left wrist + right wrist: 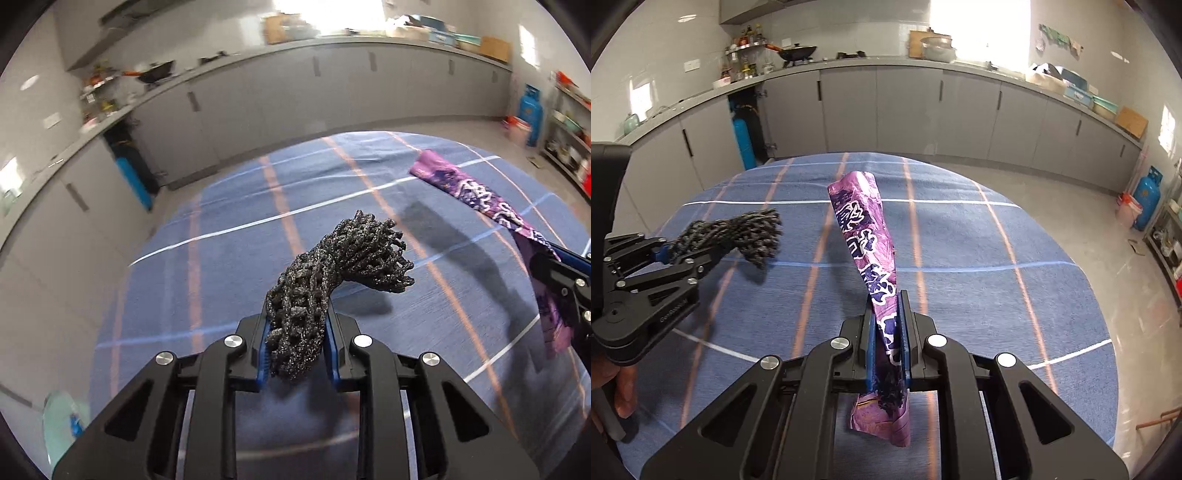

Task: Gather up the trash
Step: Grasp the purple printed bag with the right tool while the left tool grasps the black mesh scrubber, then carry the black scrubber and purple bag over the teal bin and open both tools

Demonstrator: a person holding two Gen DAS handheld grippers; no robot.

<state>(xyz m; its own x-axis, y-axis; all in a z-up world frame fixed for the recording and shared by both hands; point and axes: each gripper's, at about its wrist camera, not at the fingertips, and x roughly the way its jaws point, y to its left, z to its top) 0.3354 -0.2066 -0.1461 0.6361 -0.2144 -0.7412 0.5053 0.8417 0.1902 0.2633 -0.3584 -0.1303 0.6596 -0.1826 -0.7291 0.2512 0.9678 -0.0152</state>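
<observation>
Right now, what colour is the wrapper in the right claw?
Purple wrapper with white and dark lettering; right wrist view.

Both cams ride right behind their own gripper, looking forward and down over the tabletop (221,258) with its blue striped cloth, and past it to the grey cabinets (908,110) along the far wall. The left view catches the right gripper (554,258) at its right edge; the right view shows the left gripper (665,254) at its left edge. So they sit side by side and share the tabletop and the cabinets.
</observation>
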